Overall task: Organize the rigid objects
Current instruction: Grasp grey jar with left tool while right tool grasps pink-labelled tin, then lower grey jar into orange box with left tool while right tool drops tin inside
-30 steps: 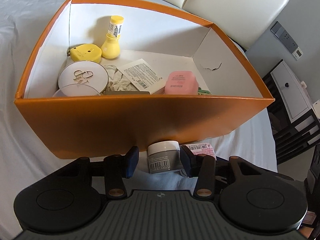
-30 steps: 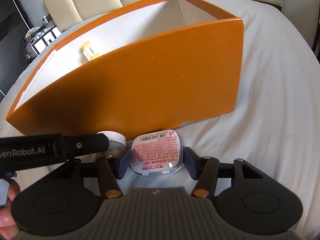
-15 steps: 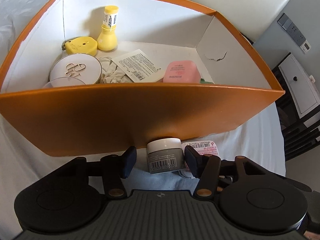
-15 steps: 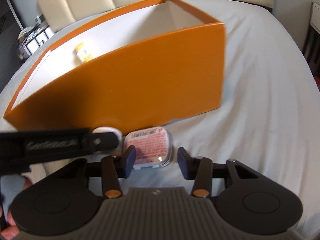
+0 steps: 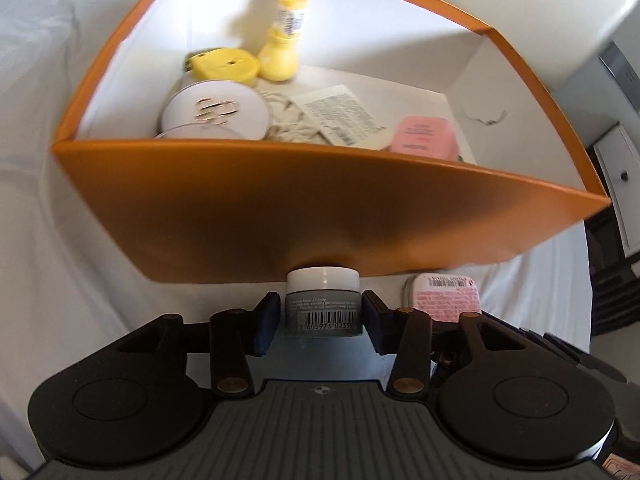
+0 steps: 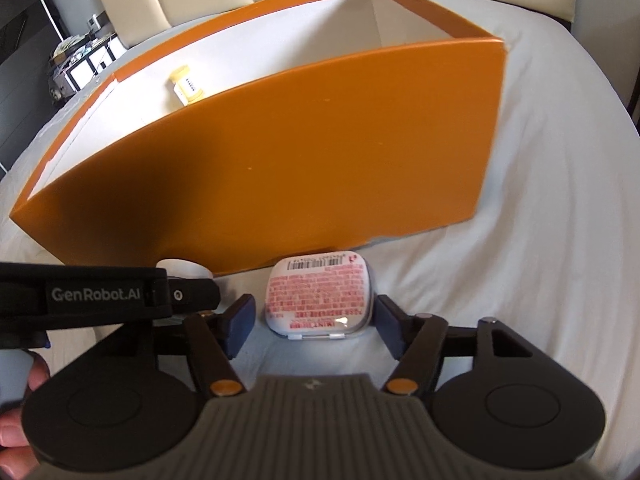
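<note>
A bed with a white sheet (image 6: 540, 168) carries everything. On it stands a large orange cardboard box with white inner walls (image 6: 304, 152), open at the top. Inside, toward its left end, lie a round white compact with a gold emblem (image 5: 216, 114), a round yellow case (image 5: 224, 66) and an upright yellow plastic bottle (image 5: 282, 50) against the far wall; a white printed sachet (image 5: 344, 118) lies mid-floor and a pink rounded case (image 5: 424, 136) lies near the right end.

Outside, on the sheet just beside the box's near wall, stands a small grey jar with a white lid and a barcode label (image 5: 323, 304). The left tool (image 5: 320, 318) straddles it: its jaws have just been closing, the right pad seems to touch the jar's side, a thin gap shows at the left pad.

Just to the jar's right lies a flat white tin with a pink printed label (image 6: 320, 296), also near the box's wall. The right tool (image 6: 312, 324) is wide around it; its jaws have just been opening, and both pads stand clear of the tin.

A person's fingers (image 6: 16, 412) show at the lower left edge of the right wrist view.
</note>
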Demonstrator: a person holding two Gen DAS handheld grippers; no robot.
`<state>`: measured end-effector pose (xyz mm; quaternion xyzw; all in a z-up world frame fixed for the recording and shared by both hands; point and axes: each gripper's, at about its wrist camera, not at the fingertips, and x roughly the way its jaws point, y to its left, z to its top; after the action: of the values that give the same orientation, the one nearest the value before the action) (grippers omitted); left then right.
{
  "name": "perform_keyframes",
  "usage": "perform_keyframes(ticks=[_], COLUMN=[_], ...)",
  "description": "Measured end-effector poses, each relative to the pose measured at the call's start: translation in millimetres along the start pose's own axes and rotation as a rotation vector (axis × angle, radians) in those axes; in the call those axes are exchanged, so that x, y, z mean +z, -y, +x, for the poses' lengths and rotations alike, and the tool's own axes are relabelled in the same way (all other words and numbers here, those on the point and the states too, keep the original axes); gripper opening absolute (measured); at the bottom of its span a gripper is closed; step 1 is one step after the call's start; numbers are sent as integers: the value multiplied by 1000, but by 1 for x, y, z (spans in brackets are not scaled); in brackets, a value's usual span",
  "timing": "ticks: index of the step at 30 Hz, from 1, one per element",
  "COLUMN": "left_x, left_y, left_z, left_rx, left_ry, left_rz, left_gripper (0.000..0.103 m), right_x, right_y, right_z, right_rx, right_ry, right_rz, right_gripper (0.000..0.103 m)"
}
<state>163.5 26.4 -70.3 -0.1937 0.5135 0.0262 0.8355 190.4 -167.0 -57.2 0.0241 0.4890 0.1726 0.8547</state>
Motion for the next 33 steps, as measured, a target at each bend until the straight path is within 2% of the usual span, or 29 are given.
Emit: perform_keyframes(ticks=[5, 6, 7, 14, 20, 27, 33], left_x=[0, -1, -1, -4, -11, -15, -8], left_y=[1, 3, 3, 4, 3, 12, 25], left_z=[0, 0, 0, -9, -29, -64, -98], left_rx=[5, 4, -1, 14, -70, -159, -229], left_ry=[14, 16, 17, 46, 81, 133, 192], left_rz=[10, 21, 30, 80, 98, 161, 202], left_gripper=[54, 49, 47, 47, 47, 47, 47], right_x=[0, -2, -3, -7, -13, -18, -17], right_y=[-6, -6, -7, -4, 1, 5, 5], right_z=[5, 4, 4, -2, -19, -62, -106], right_rx=[-17, -27, -41, -31, -10, 14, -3], right_ry=[22, 24, 25, 30, 59, 184, 258], right_rz=[-3, -10, -18, -29, -3, -3, -74], right_gripper=[67, 61, 60, 60, 60, 60, 60])
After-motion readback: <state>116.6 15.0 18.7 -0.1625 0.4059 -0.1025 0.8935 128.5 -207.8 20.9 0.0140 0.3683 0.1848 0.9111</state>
